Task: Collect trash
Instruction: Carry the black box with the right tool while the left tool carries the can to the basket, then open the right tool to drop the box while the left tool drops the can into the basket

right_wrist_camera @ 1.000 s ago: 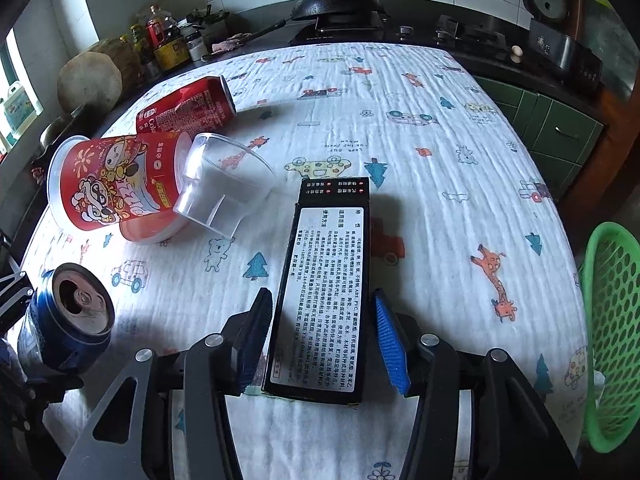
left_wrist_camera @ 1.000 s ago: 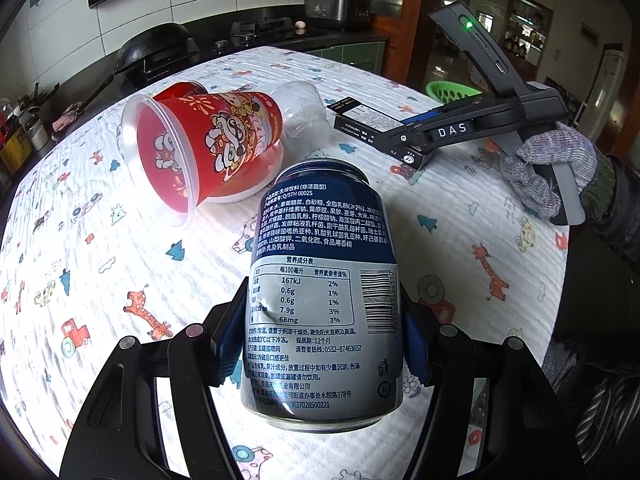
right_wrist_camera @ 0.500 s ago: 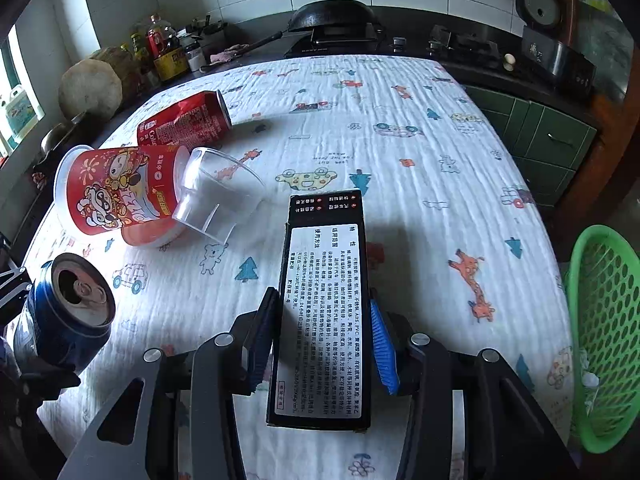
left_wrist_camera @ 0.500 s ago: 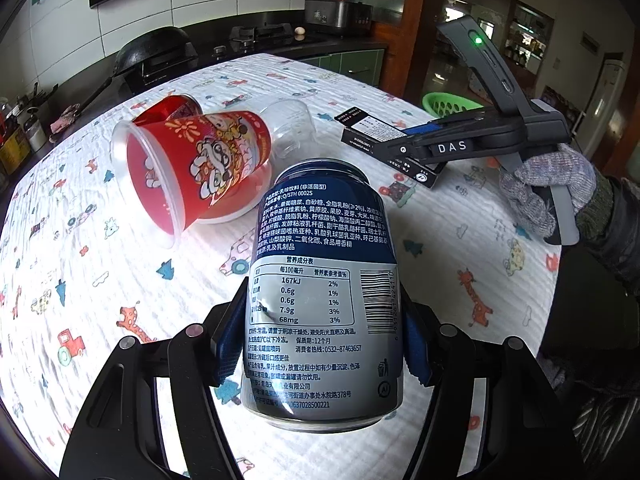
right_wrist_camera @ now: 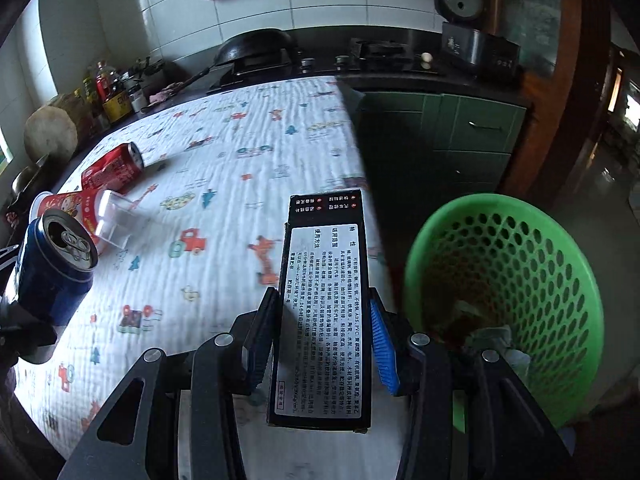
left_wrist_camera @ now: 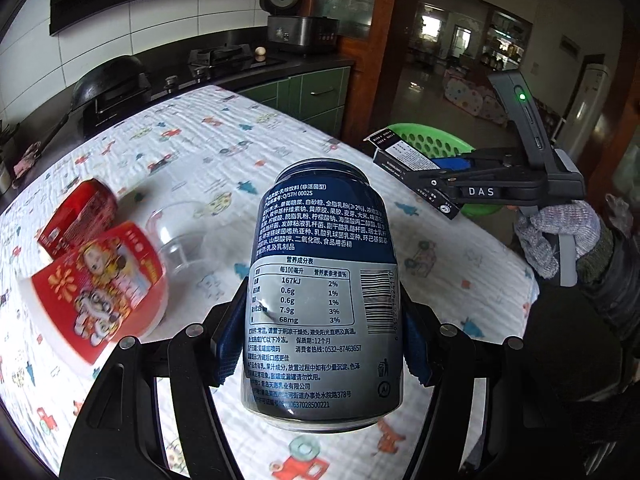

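Note:
My left gripper [left_wrist_camera: 320, 340] is shut on a dark blue drink can [left_wrist_camera: 320, 280] and holds it above the table; the can also shows in the right wrist view [right_wrist_camera: 56, 256]. My right gripper [right_wrist_camera: 322, 340] is shut on a long black box [right_wrist_camera: 324, 304] and holds it over the table's right edge, next to a green perforated basket [right_wrist_camera: 520, 264]. The box also shows in the left wrist view [left_wrist_camera: 404, 160], in front of the basket [left_wrist_camera: 432, 140]. A red paper cup [left_wrist_camera: 100, 292], a clear plastic cup [left_wrist_camera: 180, 240] and a red can [left_wrist_camera: 80, 212] lie on the table.
The table has a white cloth with cartoon prints [right_wrist_camera: 240, 168]. Some trash lies at the basket's bottom [right_wrist_camera: 480, 328]. A dark counter with a wok [right_wrist_camera: 256, 48], a stove and a rice cooker [right_wrist_camera: 460, 4] runs behind. Green cabinets [right_wrist_camera: 460, 136] stand beyond the table's right edge.
Both grippers have lifted and swung right toward the green basket. The black box has left the table and now hangs at its edge. The blue can is carried along.

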The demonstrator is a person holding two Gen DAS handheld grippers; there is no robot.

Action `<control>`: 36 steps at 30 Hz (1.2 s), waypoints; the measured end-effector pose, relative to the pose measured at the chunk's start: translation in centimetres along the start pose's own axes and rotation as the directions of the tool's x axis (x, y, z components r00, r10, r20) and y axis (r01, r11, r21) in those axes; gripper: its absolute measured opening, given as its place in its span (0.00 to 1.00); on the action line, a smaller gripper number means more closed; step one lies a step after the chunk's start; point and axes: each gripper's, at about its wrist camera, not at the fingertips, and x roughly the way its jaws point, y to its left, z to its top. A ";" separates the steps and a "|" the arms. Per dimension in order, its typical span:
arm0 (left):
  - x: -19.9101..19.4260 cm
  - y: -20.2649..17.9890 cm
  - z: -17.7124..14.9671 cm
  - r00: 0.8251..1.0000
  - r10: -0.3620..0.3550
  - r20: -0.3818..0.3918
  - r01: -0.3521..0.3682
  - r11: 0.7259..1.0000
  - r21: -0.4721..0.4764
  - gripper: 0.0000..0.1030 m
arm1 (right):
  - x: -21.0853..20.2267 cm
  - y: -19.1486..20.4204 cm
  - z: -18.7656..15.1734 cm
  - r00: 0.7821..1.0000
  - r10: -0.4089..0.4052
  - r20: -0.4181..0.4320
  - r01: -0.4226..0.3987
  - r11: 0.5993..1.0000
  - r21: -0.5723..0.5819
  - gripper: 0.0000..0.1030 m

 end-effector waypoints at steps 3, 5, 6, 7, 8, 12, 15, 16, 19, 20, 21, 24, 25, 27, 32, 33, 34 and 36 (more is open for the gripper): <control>1.8 -1.6 1.9 1.000 -0.022 -0.004 0.022 1.000 0.019 0.62 | -0.2 -3.7 -0.4 0.999 -0.042 -0.006 0.043 0.998 0.041 0.42; 2.8 -2.6 3.1 0.999 -0.033 -0.006 0.033 0.999 0.030 0.62 | -0.1 -5.9 -0.8 0.997 -0.069 -0.016 0.070 0.995 0.066 0.42; 3.3 -3.2 3.8 0.999 -0.041 -0.008 0.041 0.999 0.034 0.62 | 0.0 -7.2 -1.0 0.996 -0.085 -0.023 0.086 0.993 0.081 0.42; 3.9 -3.8 4.5 0.999 -0.048 -0.009 0.048 0.998 0.040 0.62 | 0.2 -8.2 -1.1 0.995 -0.098 -0.028 0.101 0.991 0.093 0.42; 4.4 -4.4 5.2 0.999 -0.053 -0.009 0.054 0.998 0.044 0.62 | 0.3 -9.3 -1.3 0.993 -0.113 -0.034 0.116 0.988 0.106 0.42; 6.2 -6.3 7.9 0.997 -0.080 -0.013 0.081 0.995 0.066 0.62 | 1.2 -13.2 -2.2 0.986 -0.153 -0.065 0.162 0.974 0.158 0.42; 7.8 -7.5 9.6 0.995 -0.094 -0.021 0.095 0.992 0.080 0.62 | 2.0 -15.5 -2.9 0.981 -0.172 -0.091 0.187 0.965 0.185 0.42; 8.3 -7.8 10.1 0.995 -0.101 -0.027 0.103 0.992 0.078 0.62 | 2.2 -16.1 -3.1 0.980 -0.176 -0.098 0.192 0.962 0.195 0.42; 9.8 -8.8 11.4 0.992 -0.120 -0.038 0.123 0.989 0.079 0.62 | 2.6 -17.6 -3.7 0.978 -0.179 -0.108 0.199 0.956 0.218 0.42; 10.3 -9.1 11.8 0.991 -0.125 -0.044 0.129 0.988 0.081 0.62 | 2.7 -17.9 -3.9 0.978 -0.177 -0.114 0.199 0.955 0.221 0.42; 10.8 -9.5 12.1 0.991 -0.126 -0.049 0.130 0.988 0.085 0.62 | 2.9 -18.4 -4.1 0.978 -0.172 -0.118 0.196 0.953 0.232 0.42; 12.5 -10.7 13.0 0.988 -0.138 -0.065 0.143 0.986 0.087 0.62 | 2.8 -19.3 -4.5 0.981 -0.160 -0.109 0.182 0.951 0.249 0.42; 13.0 -11.1 13.2 0.988 -0.141 -0.069 0.147 0.985 0.089 0.62 | 2.8 -19.6 -4.6 0.981 -0.161 -0.106 0.183 0.950 0.254 0.42; 14.1 -11.8 13.8 0.986 -0.147 -0.081 0.154 0.984 0.092 0.62 | 2.4 -20.0 -4.8 0.985 -0.148 -0.091 0.168 0.947 0.272 0.44; 17.1 -13.5 14.7 0.979 -0.168 -0.114 0.178 0.981 0.082 0.62 | 0.5 -20.1 -5.0 0.985 -0.169 -0.044 0.175 0.942 0.288 0.49; 17.8 -13.8 14.9 0.978 -0.168 -0.124 0.178 0.981 0.076 0.63 | 0.0 -20.1 -5.2 0.985 -0.171 -0.034 0.174 0.941 0.289 0.49; 18.3 -14.0 14.9 0.976 -0.172 -0.134 0.183 0.981 0.071 0.63 | -0.6 -20.0 -5.3 0.985 -0.173 -0.025 0.172 0.941 0.291 0.51; 19.2 -14.4 14.9 0.975 -0.170 -0.146 0.181 0.981 0.064 0.63 | -1.6 -19.9 -5.6 0.983 -0.182 -0.005 0.175 0.940 0.293 0.55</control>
